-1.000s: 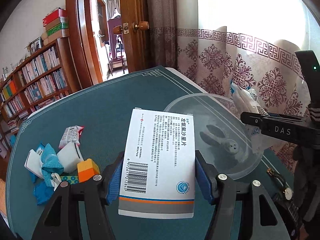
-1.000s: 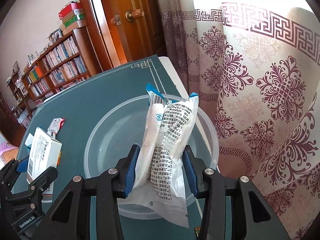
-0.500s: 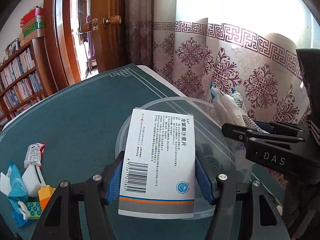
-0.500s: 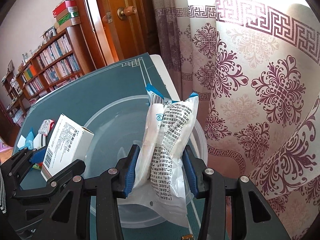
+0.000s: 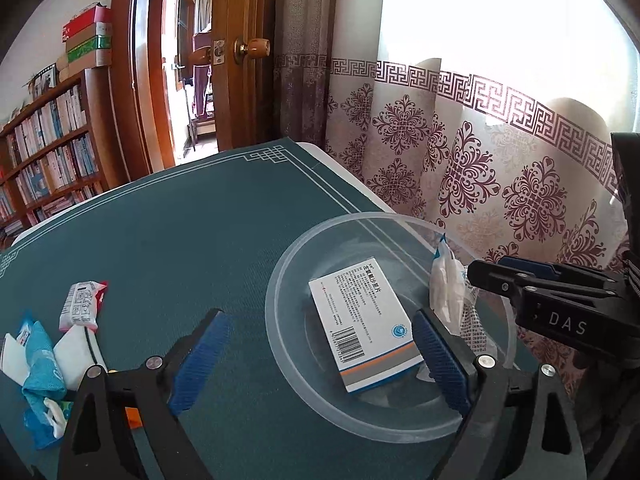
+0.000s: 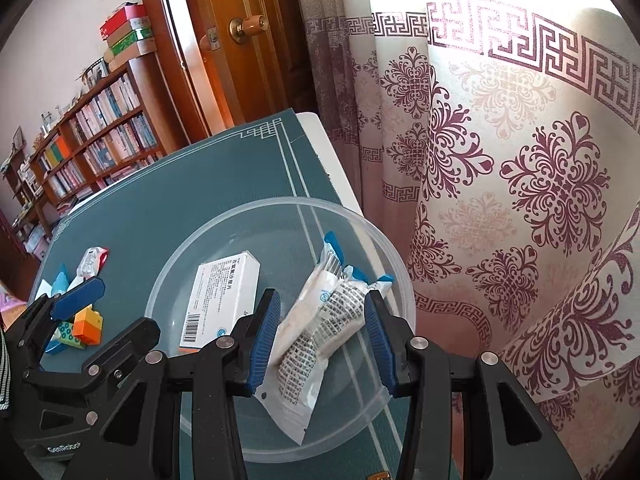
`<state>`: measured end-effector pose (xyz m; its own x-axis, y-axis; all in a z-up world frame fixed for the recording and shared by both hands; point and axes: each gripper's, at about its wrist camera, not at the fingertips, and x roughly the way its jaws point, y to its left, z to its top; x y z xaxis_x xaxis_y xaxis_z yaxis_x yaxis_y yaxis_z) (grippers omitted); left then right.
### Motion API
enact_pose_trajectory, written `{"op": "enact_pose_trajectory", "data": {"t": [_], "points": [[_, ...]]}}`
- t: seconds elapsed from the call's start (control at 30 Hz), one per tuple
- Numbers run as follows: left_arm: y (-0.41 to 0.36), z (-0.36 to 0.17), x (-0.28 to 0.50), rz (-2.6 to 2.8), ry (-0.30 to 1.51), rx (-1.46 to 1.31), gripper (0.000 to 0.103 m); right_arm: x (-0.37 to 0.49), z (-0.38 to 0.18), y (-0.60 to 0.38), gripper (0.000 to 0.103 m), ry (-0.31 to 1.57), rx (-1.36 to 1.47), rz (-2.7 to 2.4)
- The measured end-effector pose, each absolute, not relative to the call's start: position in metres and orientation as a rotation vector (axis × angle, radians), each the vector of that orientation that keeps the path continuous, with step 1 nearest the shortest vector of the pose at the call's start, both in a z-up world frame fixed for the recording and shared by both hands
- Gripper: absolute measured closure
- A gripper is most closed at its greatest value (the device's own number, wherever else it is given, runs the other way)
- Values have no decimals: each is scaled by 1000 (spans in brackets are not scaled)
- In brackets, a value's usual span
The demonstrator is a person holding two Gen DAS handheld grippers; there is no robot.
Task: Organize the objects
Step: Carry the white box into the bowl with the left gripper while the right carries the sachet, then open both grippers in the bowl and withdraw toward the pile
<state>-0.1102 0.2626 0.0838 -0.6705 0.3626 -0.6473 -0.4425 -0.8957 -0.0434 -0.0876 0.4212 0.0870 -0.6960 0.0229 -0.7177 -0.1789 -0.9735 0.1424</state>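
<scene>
A clear plastic bowl (image 5: 280, 320) (image 6: 384, 240) stands on the green table mat by the curtain. A white medicine box (image 5: 360, 320) (image 6: 224, 300) lies flat inside it. My left gripper (image 5: 320, 360) is open and empty, its jaws wide apart above the bowl's near rim. It also shows in the right wrist view (image 6: 80, 320). A white printed packet (image 6: 320, 328) (image 5: 444, 292) lies tilted in the bowl between the jaws of my right gripper (image 6: 320, 332), which is open and not pressing it.
A pile of small items lies at the mat's left: blue and white packets (image 5: 36, 360), a red-and-white sachet (image 5: 82, 304) and orange toy blocks (image 6: 88, 324). A patterned curtain (image 6: 520, 200) hangs just right of the table. A bookshelf and a door stand behind.
Both grippers opened. The medicine box dropped from my left gripper into the bowl, and the packet slipped from my right gripper's grip and leans in the bowl.
</scene>
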Motion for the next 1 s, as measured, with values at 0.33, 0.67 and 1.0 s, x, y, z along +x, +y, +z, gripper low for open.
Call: {"op": "enact_pose_trajectory", "data": {"t": [0.33,0.67,1.0], "points": [[236,88,-98,2562,133,-940,7,-77,103,395,57,283,-1149,2818],[190,93,-87,2629,72,-941,6,-71,115,354,57,266,-1159,2885],[132,99,-75,2752,24,-920,5,-71,118,301,57,316,-1191,2963]]}}
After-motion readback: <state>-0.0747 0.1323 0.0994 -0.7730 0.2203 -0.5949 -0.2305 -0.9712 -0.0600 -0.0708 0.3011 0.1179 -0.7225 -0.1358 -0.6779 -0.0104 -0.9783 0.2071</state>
